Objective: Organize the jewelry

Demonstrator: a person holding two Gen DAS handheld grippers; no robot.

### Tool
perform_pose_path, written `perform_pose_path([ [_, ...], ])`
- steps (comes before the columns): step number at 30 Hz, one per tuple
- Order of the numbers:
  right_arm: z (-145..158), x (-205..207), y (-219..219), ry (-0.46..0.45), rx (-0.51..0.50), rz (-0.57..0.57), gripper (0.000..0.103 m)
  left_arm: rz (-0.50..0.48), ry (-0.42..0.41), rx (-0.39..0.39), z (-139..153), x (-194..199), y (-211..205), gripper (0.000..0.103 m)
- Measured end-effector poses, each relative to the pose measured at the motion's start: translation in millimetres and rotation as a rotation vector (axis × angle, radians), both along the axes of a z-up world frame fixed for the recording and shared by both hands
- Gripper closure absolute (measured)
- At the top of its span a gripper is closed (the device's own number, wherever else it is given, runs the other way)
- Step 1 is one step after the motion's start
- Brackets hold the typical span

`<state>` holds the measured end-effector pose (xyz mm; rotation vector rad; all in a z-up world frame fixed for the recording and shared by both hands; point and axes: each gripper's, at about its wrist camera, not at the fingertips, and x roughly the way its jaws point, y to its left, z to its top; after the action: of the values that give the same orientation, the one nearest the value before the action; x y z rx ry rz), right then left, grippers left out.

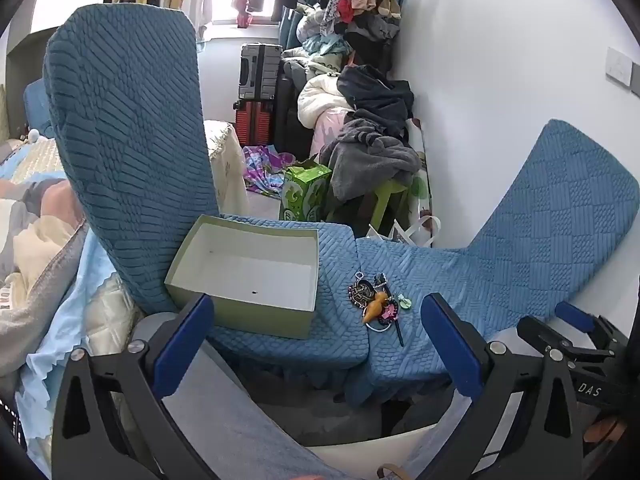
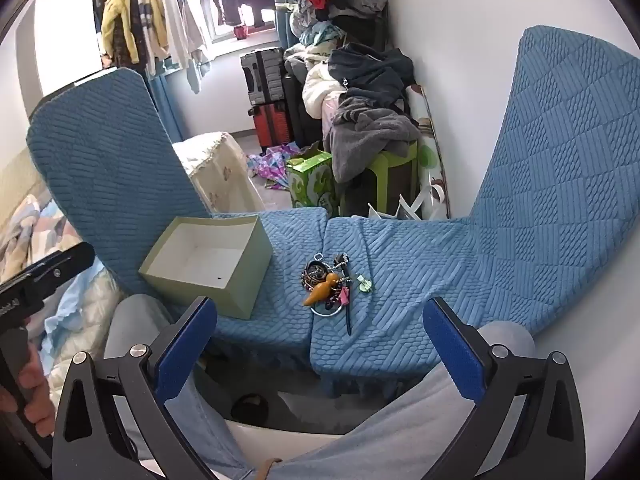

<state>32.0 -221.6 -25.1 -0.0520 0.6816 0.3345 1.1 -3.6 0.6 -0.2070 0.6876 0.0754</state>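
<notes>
Here we hold the left gripper [image 1: 316, 344] and the right gripper [image 2: 320, 344] with jaws spread wide and nothing between them, both tilted down over two chair seats in blue covers. The jewelry [image 2: 329, 288] lies in a small heap on the right seat [image 2: 400, 264], near the seam between the seats. The box [image 2: 208, 264] sits open on the left seat [image 2: 288, 232], apart from the heap. Our knees show below.
</notes>
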Motion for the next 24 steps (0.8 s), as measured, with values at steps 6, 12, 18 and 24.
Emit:
perform_pose_path([
  [6, -2.6, 17.3, 3.5, 0.041, -0.025, 0.011, 0.000, -0.007, -0.010, -0.028, -2.6, 3.3, 1.8, 0.000],
  [12, -13.5, 9.9, 3.1, -0.010, -0.018, -0.002, 0.000, -0.005, 0.015, -0.017, -13.5, 10.8, 6.0, 0.000],
  [18, -21.2, 15.4, 0.2, -0.005, -0.009, 0.001, 0.000, 0.005, 0.034, 0.007, -17.3, 20.5, 6.3, 0.000],
  [24, -30.6, 22.3, -3.5, 0.020, -0.012, 0.001, 0.000, 0.030, 0.044, 0.016, -25.8, 27.8, 10.8, 0.000],
])
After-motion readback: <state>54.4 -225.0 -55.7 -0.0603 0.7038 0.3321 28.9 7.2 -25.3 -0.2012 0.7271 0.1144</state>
